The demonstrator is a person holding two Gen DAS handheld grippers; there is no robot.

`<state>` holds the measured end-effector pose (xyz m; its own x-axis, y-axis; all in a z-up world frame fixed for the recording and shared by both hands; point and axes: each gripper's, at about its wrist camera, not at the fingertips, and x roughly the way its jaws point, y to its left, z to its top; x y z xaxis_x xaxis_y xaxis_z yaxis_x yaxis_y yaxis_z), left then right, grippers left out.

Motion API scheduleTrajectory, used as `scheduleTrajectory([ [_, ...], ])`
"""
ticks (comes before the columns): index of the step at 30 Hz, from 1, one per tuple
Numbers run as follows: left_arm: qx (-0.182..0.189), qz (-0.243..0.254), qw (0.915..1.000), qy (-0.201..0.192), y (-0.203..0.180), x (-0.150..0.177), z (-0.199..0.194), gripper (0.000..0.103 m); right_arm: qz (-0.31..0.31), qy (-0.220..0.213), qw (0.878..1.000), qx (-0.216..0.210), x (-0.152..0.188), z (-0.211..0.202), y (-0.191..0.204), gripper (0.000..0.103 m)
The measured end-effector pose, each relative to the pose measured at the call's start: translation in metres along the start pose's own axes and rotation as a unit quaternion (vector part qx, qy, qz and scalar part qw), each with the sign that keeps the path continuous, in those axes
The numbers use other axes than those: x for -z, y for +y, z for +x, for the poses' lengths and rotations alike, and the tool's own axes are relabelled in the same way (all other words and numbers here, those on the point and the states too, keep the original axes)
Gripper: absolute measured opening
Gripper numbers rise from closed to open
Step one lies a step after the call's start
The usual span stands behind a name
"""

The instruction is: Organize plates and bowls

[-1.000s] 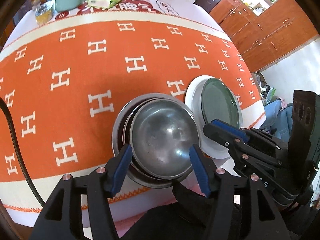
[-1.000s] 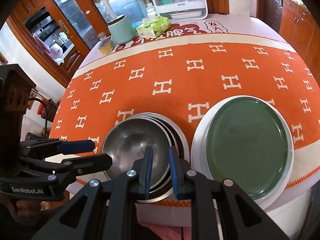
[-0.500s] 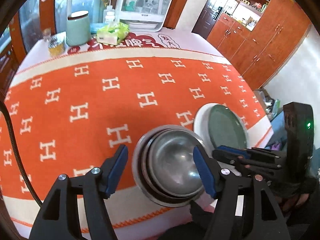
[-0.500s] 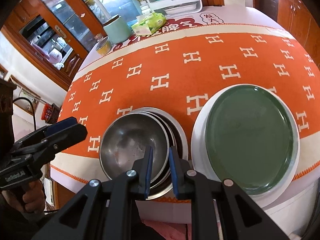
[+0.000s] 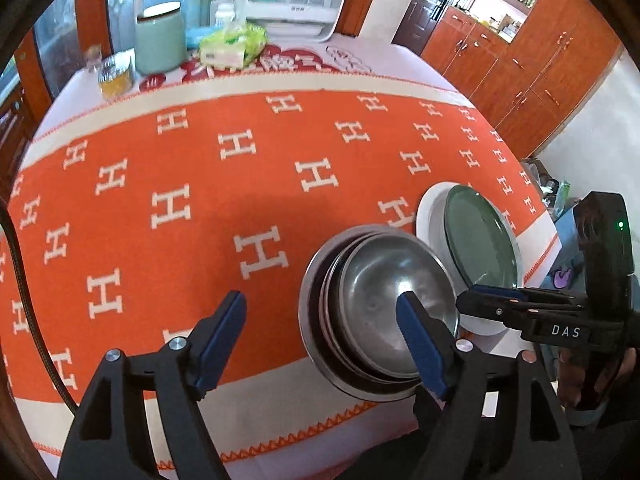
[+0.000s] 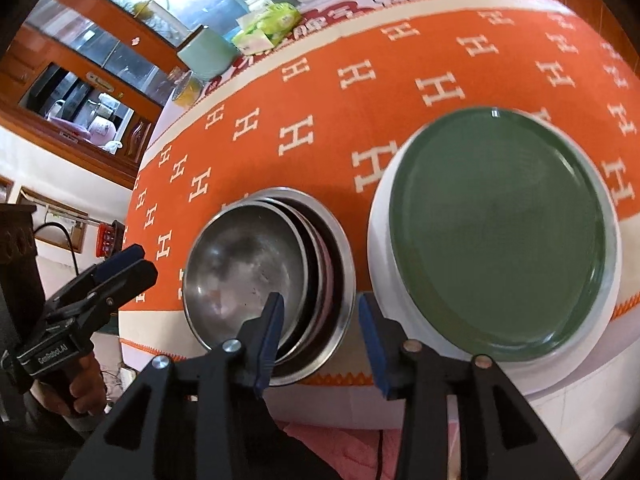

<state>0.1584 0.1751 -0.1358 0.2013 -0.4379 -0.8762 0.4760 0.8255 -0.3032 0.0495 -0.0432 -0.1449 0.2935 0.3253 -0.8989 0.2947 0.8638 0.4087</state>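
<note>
Bowls (image 6: 256, 276): steel, nested as one stack at near edge of table, on orange H-pattern cloth (image 5: 240, 200). Top bowl sits off-centre in stack, shoved toward left side in right wrist view, rim riding higher on that side. Plates: green plate (image 6: 496, 232) lying on white plate (image 6: 378, 248), just beside the bowls on their right, rims near touching.

Left gripper (image 5: 320, 340): jaws wide, just been opening, nothing between pads; right pad overlaps the stack in view, left pad over bare cloth. Holding nothing.
Right gripper (image 6: 320, 328): jaws part open, just been opening, nothing clamped; left pad over near rim of the bowls, right pad over the gap toward the white plate.

Risks from here:
- Stack close to table edge, cloth hem right under it. Any nudge toward the person could tip bowls off.
- Skewed top bowl: pinching one rim likely levers it, rattles or drags the ones below.
- Right pad coming down in the gap could knock the white plate's rim, sliding both plates.
- Steel rims thin and slick: shallow bite probably slips.
- Both grippers crowd the same stack; collision likely if both close in.
</note>
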Motion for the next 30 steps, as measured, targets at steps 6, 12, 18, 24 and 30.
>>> scheduleTrajectory([
  [6,0.027,-0.04,0.998,0.042,0.014,0.004,0.023,0.077,0.031,0.014,0.999,-0.026,0.001,0.005,-0.011,0.04],
  [12,0.049,-0.069,0.9933,0.079,0.025,0.007,0.045,0.077,0.057,0.036,0.996,-0.053,-0.001,0.014,-0.019,0.04],
  [18,0.065,-0.093,0.987,0.114,0.031,0.009,0.066,0.077,0.067,0.057,0.994,-0.063,-0.008,0.024,-0.022,0.04],
  [24,0.075,-0.098,0.9833,0.134,0.03,0.005,0.082,0.077,0.07,0.077,0.993,-0.062,-0.016,0.032,-0.024,0.04],
  [30,0.078,-0.101,0.9805,0.149,0.03,0.0,0.094,0.077,0.07,0.087,0.992,-0.053,-0.026,0.036,-0.024,0.04],
])
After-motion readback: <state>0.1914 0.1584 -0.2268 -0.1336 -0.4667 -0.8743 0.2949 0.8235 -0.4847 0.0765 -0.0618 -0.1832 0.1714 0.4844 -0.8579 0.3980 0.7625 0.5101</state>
